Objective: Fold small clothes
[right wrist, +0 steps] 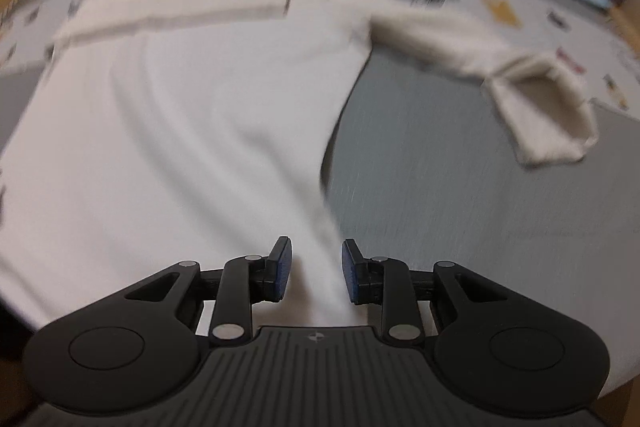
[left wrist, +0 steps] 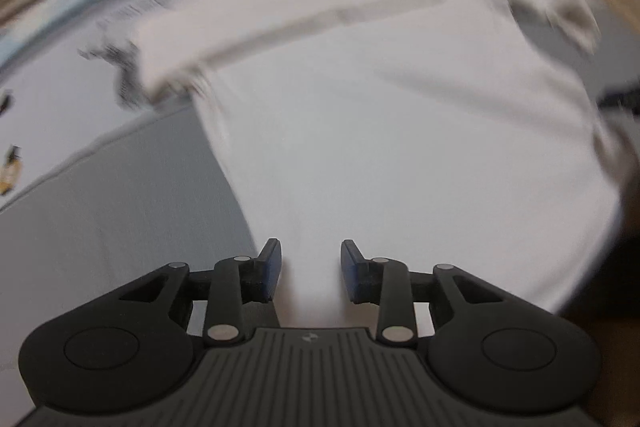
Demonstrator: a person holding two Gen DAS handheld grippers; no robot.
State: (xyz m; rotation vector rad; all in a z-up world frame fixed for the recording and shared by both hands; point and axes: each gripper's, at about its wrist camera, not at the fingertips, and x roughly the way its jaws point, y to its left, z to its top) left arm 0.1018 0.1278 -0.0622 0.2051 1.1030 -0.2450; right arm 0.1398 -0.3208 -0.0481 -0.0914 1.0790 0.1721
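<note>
I see both hand-held grippers, left [left wrist: 311, 269] & right [right wrist: 316, 269], jaws part-open w/ white shirt [left wrist: 400, 147] [right wrist: 180, 127] hem between pads; grip unclear. Shirt spread on grey desk [right wrist: 480, 187].

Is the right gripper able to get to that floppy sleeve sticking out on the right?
Probably yes. The right gripper is open over the white shirt, and only bare grey mat lies between it and the sleeve.

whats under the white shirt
The white shirt lies on a grey mat, which shows beside it, with a printed white surface beyond. Whatever sits directly beneath the shirt's body is covered.
</note>
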